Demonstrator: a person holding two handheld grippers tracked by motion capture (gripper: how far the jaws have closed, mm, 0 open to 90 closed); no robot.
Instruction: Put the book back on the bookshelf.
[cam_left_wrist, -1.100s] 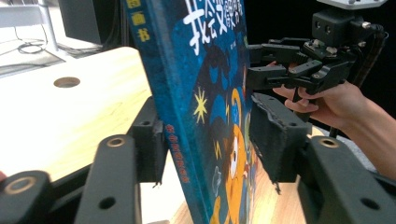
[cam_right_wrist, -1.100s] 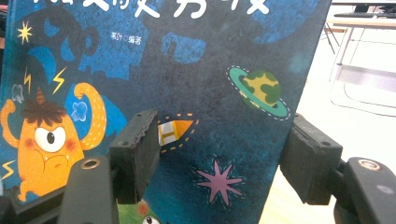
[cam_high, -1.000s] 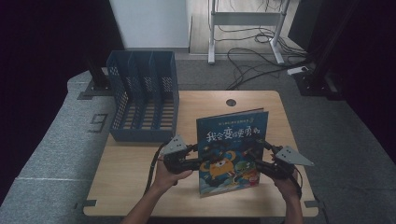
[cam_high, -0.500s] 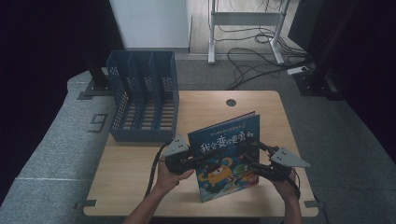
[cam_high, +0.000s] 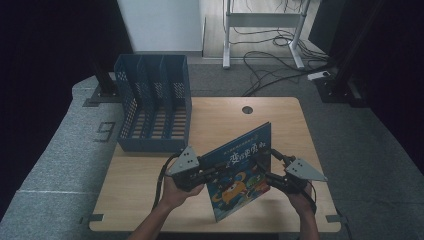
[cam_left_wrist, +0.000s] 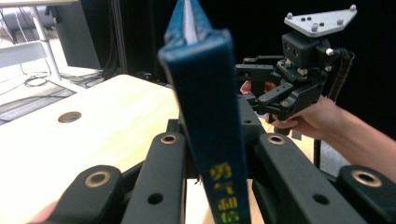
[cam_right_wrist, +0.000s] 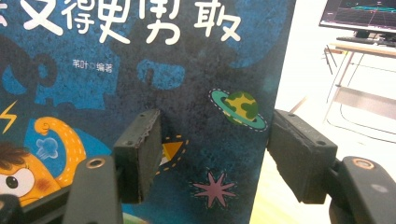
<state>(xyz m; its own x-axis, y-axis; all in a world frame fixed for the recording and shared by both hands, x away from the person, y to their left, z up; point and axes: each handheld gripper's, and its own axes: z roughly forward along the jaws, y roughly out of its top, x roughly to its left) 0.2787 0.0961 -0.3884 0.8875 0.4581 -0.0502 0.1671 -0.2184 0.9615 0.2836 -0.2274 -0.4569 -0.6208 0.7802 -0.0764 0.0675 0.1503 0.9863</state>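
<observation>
High view: blue picture book (cam_high: 240, 172) tilted up off the wooden table (cam_high: 135, 200), between both grippers, blue file rack (cam_high: 152, 107) behind at left. Left gripper (cam_high: 212, 170) on the book's spine edge; its jaws have just been closing, tips hidden by the cover. Right gripper (cam_high: 272, 167) at the opposite edge, contact hard to make out.

Left gripper view: book (cam_left_wrist: 205, 102) clamped by the spine between the jaws, bottom cut off. Right gripper (cam_left_wrist: 259, 86) beyond, jaws partly hidden.

Right gripper view: jaws apart, straddling the cover's (cam_right_wrist: 177, 79) free edge, not pinching it; title cropped.
</observation>
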